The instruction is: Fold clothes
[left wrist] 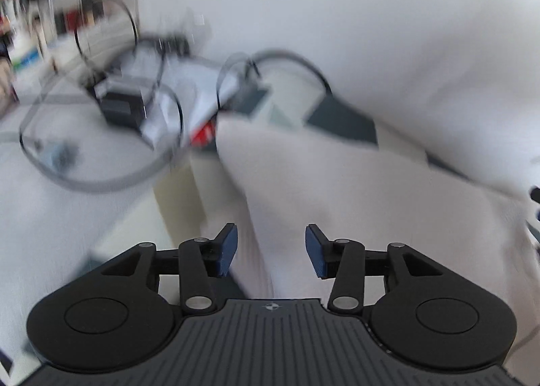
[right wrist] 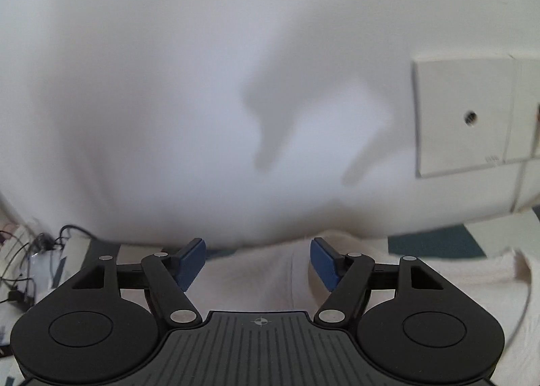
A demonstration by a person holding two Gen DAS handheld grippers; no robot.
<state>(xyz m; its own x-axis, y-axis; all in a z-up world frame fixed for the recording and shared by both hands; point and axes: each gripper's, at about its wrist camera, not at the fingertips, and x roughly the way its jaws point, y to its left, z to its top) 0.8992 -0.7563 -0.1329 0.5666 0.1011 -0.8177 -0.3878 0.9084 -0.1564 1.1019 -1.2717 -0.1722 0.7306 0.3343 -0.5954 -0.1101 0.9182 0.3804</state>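
- White wall [right wrist: 202, 65] fills nearly all of the right wrist view, with a square white wall plate [right wrist: 464, 119] ahead and to the right of the claw; the plate has 1 small dark hole near its middle.
- Soft grey shadows lie on the wall straight ahead of the right gripper [right wrist: 257, 262].
- Right gripper: its 2 blue pads [right wrist: 193, 264] stand wide apart, with nothing clamped between them. The cream-white cloth garment [right wrist: 266, 278] lies below and just beyond the gap, spreading away to the right of the claw.
- A strip of dark teal surface [right wrist: 435, 244] shows beyond the garment, ahead and right of the right claw.
- Thin black cables [right wrist: 37, 244] tangle at the far left of the right claw, next to some pale clutter too blurred to name.
- In the left wrist view, which is heavily smeared, the left gripper [left wrist: 271, 251] has its 2 blue pads [left wrist: 227, 251] partly apart, gripping nothing. The cream-white garment [left wrist: 337, 190] sits under and ahead of the gap, rising as a folded ridge toward the upper left of the claw.
- Ahead and left of the left claw lie looping grey cables [left wrist: 101, 180], a small black box-like device [left wrist: 118, 107] and a red-and-white object [left wrist: 204, 134], all blurred.
- Pale tabletop [left wrist: 50, 224] runs to the left of the left claw, and the dark teal surface [left wrist: 344, 122] shows ahead beyond the garment's edge.
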